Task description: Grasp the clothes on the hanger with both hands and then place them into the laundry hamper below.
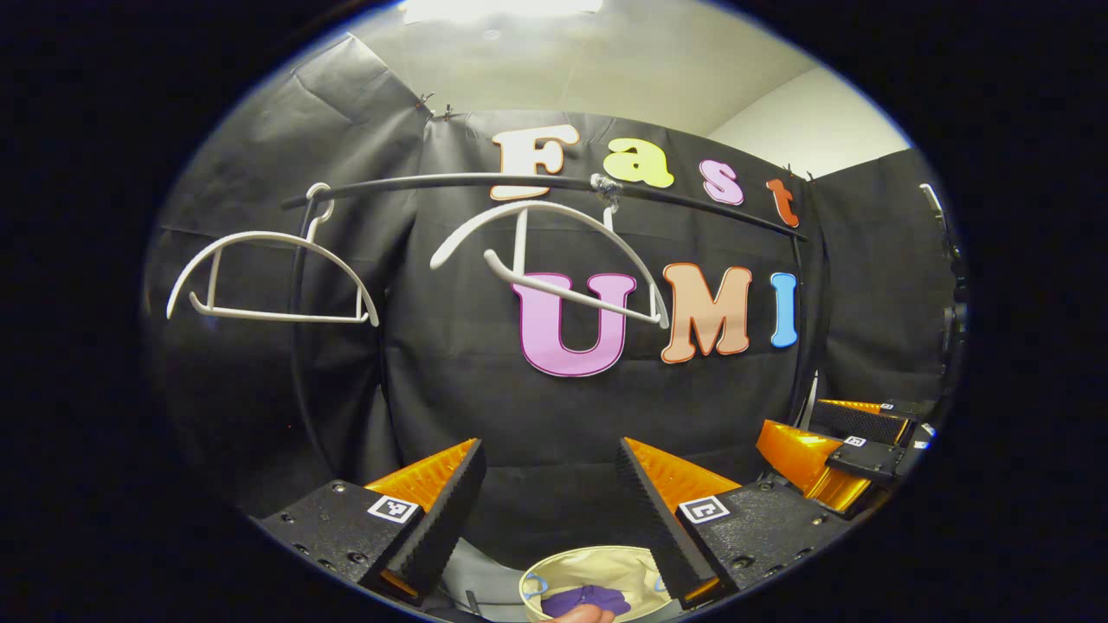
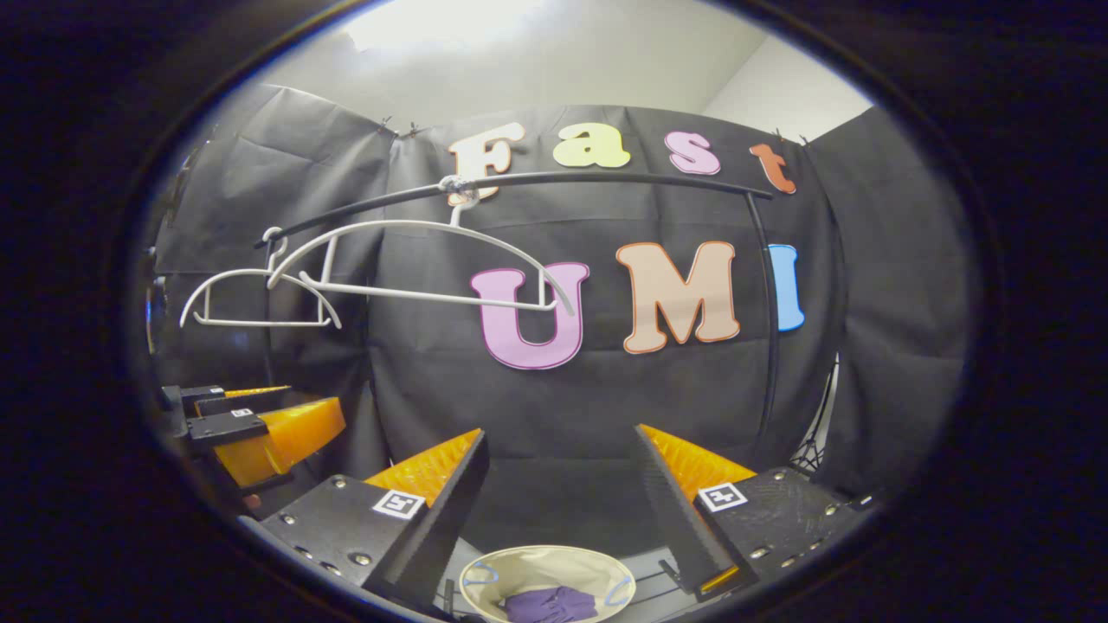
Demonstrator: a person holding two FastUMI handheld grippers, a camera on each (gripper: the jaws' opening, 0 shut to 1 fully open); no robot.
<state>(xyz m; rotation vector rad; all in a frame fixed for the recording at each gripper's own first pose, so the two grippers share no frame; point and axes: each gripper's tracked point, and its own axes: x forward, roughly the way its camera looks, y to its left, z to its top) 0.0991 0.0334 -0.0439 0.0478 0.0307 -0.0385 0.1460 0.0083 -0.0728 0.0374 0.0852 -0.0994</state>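
Taking the round beige fabric laundry hamper (image 1: 597,571) as the landmark, a bare white plastic hanger (image 1: 273,281) is hanging high above it to the left on the thin black rail (image 1: 537,183), and a second, tilted white hanger (image 1: 554,260) is hanging almost straight above it. The left gripper (image 1: 550,510) and right gripper (image 2: 563,510) are hovering over the hamper, jaws spread apart and gripping nothing. The crumpled purple garment (image 2: 547,603) is lying inside the hamper, so little seems left; the main risk is a careless lift catching the tilted hanger and knocking it off.
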